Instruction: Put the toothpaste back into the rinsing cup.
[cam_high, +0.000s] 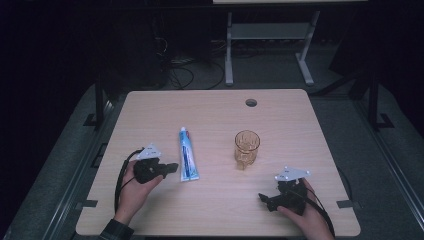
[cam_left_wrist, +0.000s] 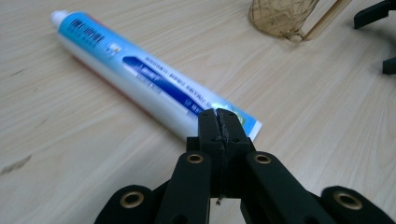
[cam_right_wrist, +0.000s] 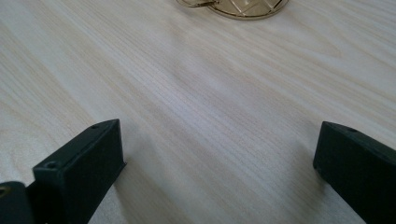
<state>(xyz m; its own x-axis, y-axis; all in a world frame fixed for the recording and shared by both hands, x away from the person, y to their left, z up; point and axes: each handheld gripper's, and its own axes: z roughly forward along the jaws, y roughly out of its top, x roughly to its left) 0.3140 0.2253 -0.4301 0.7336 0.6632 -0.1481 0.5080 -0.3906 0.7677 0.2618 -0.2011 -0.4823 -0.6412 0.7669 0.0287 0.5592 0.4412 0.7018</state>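
Toothpaste tube (cam_high: 187, 155) lies flat on the light wooden table (cam_high: 210, 215), left of the table's middle, its white cap toward the far edge and its flat crimped end toward the near edge. In the left gripper view the tube (cam_left_wrist: 149, 74) runs from upper left to the centre; its small print is too blurred to read, and its crimped end is partly covered by the jaw tips.

The left gripper (cam_high: 171, 167), held in the person's left hand (cam_high: 135, 187) toward the near left corner, points right at the tube's near end. Its jaws are pressed together with nothing between them (cam_left_wrist: 219, 122); whether the tips touch the tube cannot be made out.

An amber patterned glass (cam_high: 247, 148) stands upright right of the table's middle, well apart from the tube. In the left gripper view its base (cam_left_wrist: 280, 16) is cut off by the top edge, and in the right gripper view a sliver of its base (cam_right_wrist: 233, 5) shows at the top.

The right gripper (cam_high: 265, 199), in the right hand (cam_high: 307, 212) by the near right corner, points left with its jaws spread wide over bare wood (cam_right_wrist: 217, 154). A round cable hole (cam_high: 251, 103) sits near the far edge.
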